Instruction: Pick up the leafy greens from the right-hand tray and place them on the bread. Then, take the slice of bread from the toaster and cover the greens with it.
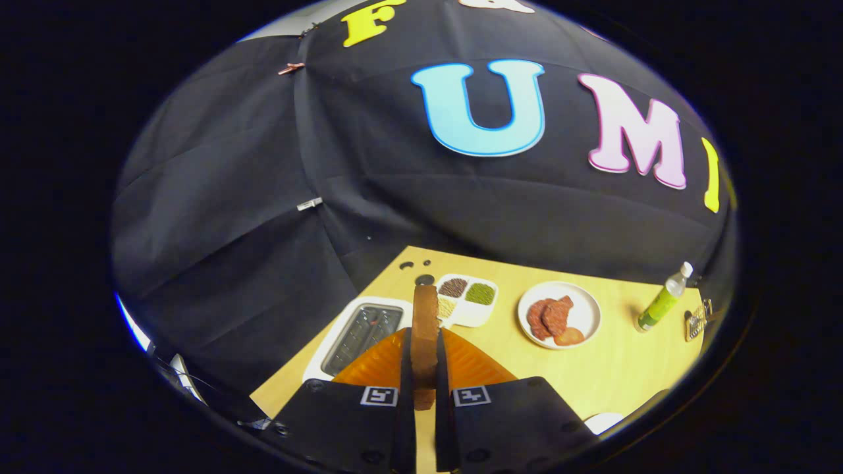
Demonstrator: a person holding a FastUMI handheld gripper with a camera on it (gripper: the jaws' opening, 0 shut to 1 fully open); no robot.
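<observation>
My gripper [425,359] is shut on a slice of brown bread [425,316], which stands upright and edge-on between the two fingers, both pressing on its sides. It hangs above the wooden table [619,375]. Just beyond and to the left of the fingers sits the white toaster [359,336], its dark slots facing up. I cannot tell whether anything is in the slots.
Beyond the bread lies a white compartment tray [461,320] with brown, green and pale fillings. To its right are a white plate [588,309] with reddish meat slices and a green bottle [660,306]. A white rim [602,421] shows near the right finger.
</observation>
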